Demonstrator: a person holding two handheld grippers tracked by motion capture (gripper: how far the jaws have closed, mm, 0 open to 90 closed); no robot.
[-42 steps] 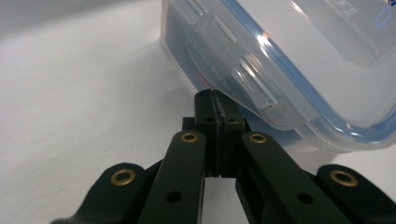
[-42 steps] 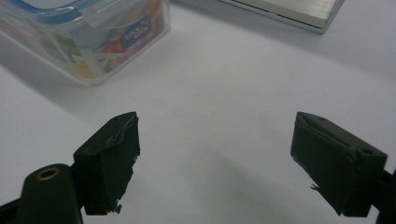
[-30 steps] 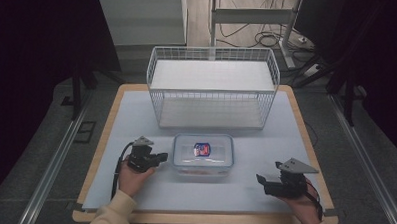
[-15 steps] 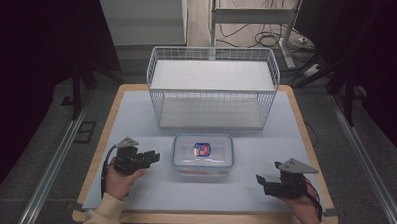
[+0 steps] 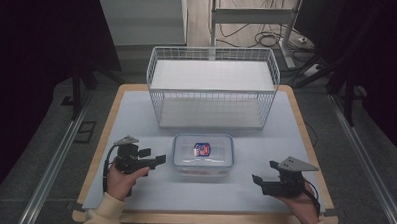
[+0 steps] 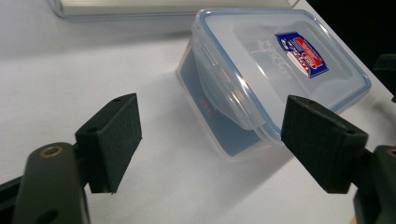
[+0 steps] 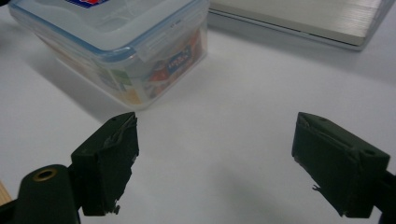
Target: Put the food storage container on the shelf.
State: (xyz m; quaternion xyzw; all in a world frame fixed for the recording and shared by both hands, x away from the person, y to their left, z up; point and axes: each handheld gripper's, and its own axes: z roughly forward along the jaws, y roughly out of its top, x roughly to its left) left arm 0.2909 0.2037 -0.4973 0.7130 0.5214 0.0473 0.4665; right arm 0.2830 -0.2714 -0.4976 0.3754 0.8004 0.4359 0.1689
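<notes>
The left tongs (image 5: 159, 159) sit near the counter's (image 5: 136, 110) left edge, just beside the clear lidded container (image 5: 203, 154). Their jaws have just been opening and now stand wide, with nothing between them. The container rests at the counter's middle, in front of the white wire basket (image 5: 212, 87), with its lid on. Well to its right, the right tongs (image 5: 256, 179) hover wide open, empty too.

The clear box (image 5: 203, 155) has a blue-rimmed lid and a red-and-blue label; the wire basket (image 5: 212, 87) is white, the bench (image 5: 136, 115) pale blue-white.
</notes>
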